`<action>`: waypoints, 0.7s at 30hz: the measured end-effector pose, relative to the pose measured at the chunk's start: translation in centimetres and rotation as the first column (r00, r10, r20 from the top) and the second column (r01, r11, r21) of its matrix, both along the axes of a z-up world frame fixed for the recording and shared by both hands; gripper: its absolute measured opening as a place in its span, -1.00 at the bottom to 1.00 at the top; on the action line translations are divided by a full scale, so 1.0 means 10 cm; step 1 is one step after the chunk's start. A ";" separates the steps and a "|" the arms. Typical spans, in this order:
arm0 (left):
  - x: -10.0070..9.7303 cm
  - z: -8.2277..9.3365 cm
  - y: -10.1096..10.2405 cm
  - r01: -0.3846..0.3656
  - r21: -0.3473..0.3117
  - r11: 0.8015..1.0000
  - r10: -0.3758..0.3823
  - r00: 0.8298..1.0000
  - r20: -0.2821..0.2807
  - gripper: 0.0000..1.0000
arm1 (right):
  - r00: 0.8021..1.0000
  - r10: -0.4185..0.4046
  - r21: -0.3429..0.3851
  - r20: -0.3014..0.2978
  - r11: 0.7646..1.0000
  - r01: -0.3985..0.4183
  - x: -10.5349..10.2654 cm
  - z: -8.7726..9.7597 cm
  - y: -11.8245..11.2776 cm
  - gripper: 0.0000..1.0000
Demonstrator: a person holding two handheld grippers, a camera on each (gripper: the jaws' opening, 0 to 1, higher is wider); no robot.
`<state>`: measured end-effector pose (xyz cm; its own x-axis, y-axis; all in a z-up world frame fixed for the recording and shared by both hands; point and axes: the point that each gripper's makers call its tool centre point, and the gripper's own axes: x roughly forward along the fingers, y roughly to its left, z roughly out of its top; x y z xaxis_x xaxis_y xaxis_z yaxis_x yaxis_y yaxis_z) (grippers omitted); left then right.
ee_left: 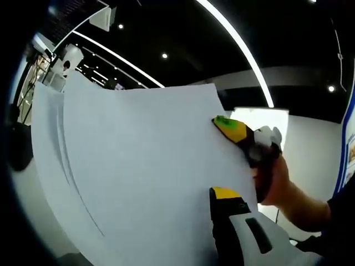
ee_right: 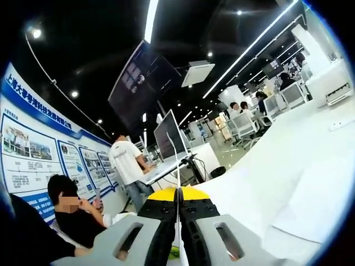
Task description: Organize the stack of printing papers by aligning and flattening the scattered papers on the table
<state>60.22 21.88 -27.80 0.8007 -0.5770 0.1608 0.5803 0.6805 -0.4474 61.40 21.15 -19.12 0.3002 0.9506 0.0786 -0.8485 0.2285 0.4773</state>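
Observation:
A stack of white printing papers (ee_left: pixel 138 166) is held up off the table, its sheets fanned slightly at the left edge. My left gripper (ee_left: pixel 215 194) is at the stack's lower right. One yellow-tipped jaw lies on the front sheet, the other is hidden behind the paper, and it is shut on the stack. My right gripper (ee_left: pixel 224 124), held by a hand (ee_left: pixel 277 177), pinches the stack's right edge higher up. In the right gripper view the right gripper (ee_right: pixel 177 191) is shut on the paper (ee_right: pixel 176 160), seen edge-on as a thin white line.
A white table (ee_right: pixel 288 166) stretches to the right with a loose sheet (ee_right: pixel 316 205) lying on it. A standing person (ee_right: pixel 128 160) and a seated person (ee_right: pixel 66 213) are at the left beside a poster wall (ee_right: pixel 33 149). A monitor (ee_right: pixel 166 133) stands beyond.

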 end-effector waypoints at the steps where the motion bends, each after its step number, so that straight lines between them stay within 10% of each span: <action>1: 0.00 0.00 0.00 0.000 0.000 1.000 0.000 1.000 0.000 -0.37 | 1.000 0.000 -0.002 -0.001 1.000 0.000 0.00 -0.01 0.00 -1.00; 21: 0.00 0.01 0.01 -0.003 0.004 1.000 0.003 1.000 0.008 -0.49 | 1.000 0.008 -0.002 -0.015 1.000 -0.008 0.00 -0.05 0.04 -1.00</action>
<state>60.24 21.98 -27.73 0.8013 -0.5751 0.1647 0.5815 0.6840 -0.4404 61.41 21.58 -19.66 0.2937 0.9532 0.0722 -0.8429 0.2226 0.4899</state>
